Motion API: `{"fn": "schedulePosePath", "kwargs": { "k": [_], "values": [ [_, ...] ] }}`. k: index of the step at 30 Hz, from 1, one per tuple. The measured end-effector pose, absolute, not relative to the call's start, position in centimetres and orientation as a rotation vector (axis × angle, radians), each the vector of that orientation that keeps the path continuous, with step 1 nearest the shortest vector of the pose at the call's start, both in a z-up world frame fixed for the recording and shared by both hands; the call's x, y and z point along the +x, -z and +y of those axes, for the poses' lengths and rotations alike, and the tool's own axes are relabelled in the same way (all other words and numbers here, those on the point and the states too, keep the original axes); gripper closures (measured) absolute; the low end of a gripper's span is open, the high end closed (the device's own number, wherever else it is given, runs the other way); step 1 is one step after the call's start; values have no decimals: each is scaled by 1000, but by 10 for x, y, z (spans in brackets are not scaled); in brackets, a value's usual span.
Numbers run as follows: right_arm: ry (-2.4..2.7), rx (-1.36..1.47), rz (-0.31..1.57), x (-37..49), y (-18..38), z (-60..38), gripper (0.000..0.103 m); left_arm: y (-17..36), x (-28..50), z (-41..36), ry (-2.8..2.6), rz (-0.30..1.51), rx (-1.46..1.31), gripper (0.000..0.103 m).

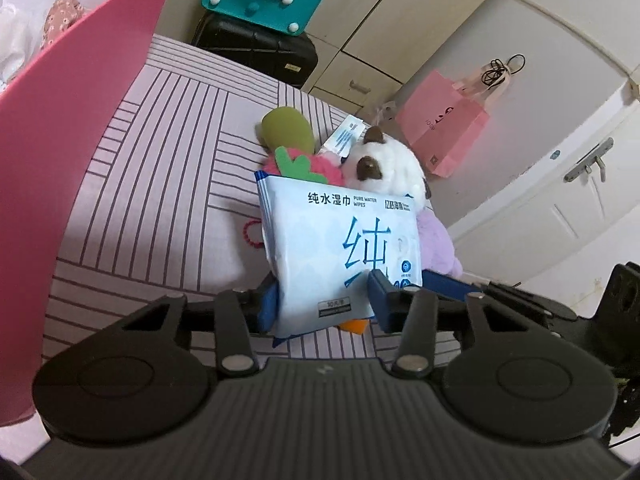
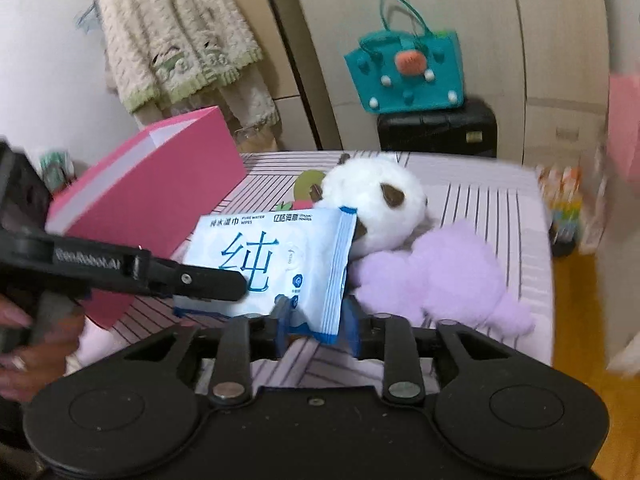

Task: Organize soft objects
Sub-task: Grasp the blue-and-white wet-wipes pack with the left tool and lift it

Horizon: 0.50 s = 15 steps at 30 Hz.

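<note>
Wipes pack held over the striped bed, pink box at its 9 o'clock; left gripper clamps its end, right gripper brackets its edge, contact unclear: keep one firm grip, swing boxward.

The left wrist camera sits just behind its own black gripper and looks forward and downward along the blue-padded fingers onto the pink-striped bed sheet, very near the white-and-blue pack of wet wipes. The right wrist camera looks the same way from behind the right gripper, but from further right (the left gripper enters its frame from the left edge). Both views share the wipes pack, the white plush toy, the lilac plush toy, the teal felt handbag and the pink cardboard box.
</note>
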State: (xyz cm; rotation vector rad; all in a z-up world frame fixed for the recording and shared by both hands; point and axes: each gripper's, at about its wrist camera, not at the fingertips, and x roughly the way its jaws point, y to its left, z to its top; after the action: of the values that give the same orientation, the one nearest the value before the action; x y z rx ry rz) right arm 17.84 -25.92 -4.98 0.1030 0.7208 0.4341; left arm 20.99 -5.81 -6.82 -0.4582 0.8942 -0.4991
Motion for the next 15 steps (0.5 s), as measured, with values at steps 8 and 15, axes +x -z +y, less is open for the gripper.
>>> {"fn": "schedulePosePath", "kwargs": {
  "k": [8,15],
  "values": [
    [-518,212,690,194,56,-272,58,66,205,-57,481,901,-438,59],
    [-533,327,731,199,60,-280,73,56,197,-60,474,902,-370,60]
  ]
}}
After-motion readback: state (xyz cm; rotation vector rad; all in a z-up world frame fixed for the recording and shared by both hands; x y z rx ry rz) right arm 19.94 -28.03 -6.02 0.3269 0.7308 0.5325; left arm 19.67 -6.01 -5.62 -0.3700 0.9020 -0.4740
